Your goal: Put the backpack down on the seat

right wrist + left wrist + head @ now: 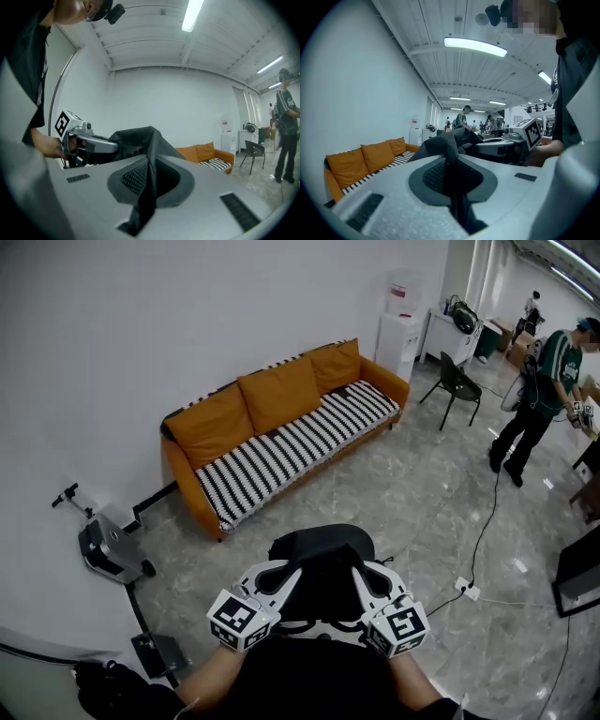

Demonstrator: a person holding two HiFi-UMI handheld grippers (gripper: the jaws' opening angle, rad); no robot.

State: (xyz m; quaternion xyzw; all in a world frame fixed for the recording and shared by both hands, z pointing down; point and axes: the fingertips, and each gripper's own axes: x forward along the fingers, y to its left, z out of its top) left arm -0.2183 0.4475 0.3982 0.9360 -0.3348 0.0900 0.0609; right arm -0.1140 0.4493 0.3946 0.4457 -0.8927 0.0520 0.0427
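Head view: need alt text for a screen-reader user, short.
The left gripper and right gripper are both shut on a black backpack, held close in front of the person above a grey floor. Ahead, against the white wall, stands an orange sofa with a striped seat cover. Another person stands at far right.
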